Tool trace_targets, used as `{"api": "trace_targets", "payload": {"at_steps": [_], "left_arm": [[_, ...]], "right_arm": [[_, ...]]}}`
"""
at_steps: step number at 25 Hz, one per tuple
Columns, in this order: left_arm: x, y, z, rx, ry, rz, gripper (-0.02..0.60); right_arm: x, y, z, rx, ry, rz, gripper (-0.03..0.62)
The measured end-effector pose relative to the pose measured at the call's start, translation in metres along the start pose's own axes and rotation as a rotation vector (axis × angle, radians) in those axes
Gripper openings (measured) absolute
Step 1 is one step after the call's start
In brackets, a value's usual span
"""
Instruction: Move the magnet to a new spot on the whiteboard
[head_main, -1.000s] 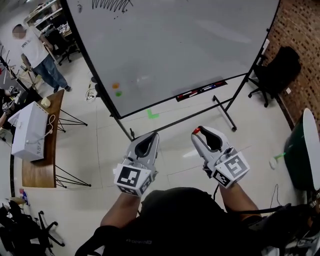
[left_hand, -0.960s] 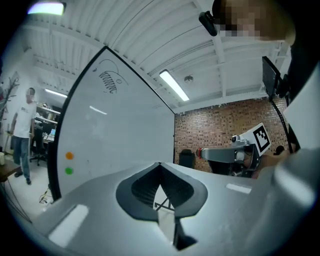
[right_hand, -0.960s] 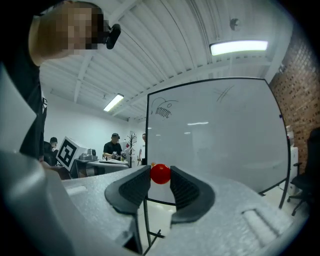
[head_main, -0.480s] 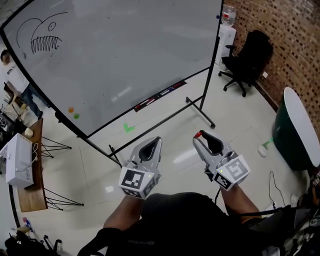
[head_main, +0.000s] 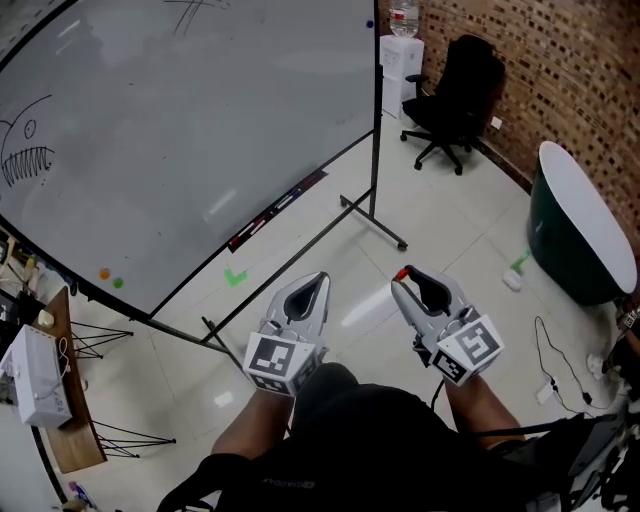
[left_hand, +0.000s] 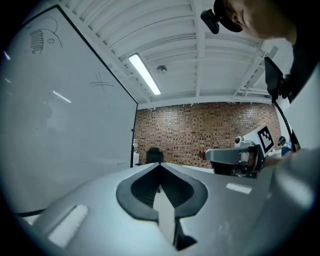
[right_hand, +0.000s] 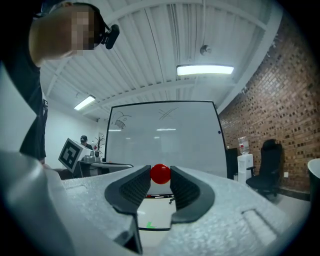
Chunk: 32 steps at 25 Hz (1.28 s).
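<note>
Right gripper (right_hand: 160, 172): closed on the red magnet (right_hand: 160, 174), which is pinched at the very tips of the jaws; points level toward the whiteboard (head_main: 200, 130).
Magnet: off the whiteboard, carried in the air well apart from its face.
Left gripper (left_hand: 159, 164): jaws together with nothing between them; as far from the whiteboard as the right gripper.
Whiteboard: on a wheeled stand, with scribbles near its upper and left edges.
Done (judged): magnet is picked up and in hand.
Left (judged): reach the whiteboard, press the magnet onto a free patch, then release.
Orange dot (head_main: 104, 272), green dot (head_main: 118, 283): low on the whiteboard, near its left corner; too small to tell whether they are magnets.
Cut off: the whiteboard's top and left run out of the head view.
Not shown: no mark for the new spot.
</note>
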<state>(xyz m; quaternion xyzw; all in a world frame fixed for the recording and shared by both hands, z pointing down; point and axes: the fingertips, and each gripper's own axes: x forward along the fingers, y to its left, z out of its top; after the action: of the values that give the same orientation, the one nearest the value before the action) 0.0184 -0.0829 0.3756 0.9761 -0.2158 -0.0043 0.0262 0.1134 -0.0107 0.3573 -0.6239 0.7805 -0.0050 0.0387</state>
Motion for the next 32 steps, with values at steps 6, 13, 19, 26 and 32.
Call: {"api": "trace_targets", "payload": {"at_steps": [6, 13, 19, 26, 32], "left_arm": [[0.06, 0.016, -0.008, -0.016, -0.001, -0.061, 0.015], [0.14, 0.064, 0.004, -0.019, -0.009, -0.097, 0.015], [0.205, 0.115, 0.017, -0.009, -0.022, -0.119, 0.015], [0.248, 0.15, 0.012, -0.018, -0.002, -0.128, 0.015], [0.274, 0.175, 0.009, -0.033, 0.011, -0.084, 0.015]], "right_arm": [[0.029, -0.048, -0.005, -0.016, 0.007, -0.051, 0.107], [0.093, -0.111, 0.007, -0.044, 0.018, -0.071, 0.107], [0.158, -0.164, 0.015, -0.047, 0.002, -0.085, 0.107], [0.212, -0.2, 0.002, -0.023, 0.018, -0.078, 0.107], [0.247, -0.232, 0.004, -0.017, 0.014, -0.056, 0.107]]}}
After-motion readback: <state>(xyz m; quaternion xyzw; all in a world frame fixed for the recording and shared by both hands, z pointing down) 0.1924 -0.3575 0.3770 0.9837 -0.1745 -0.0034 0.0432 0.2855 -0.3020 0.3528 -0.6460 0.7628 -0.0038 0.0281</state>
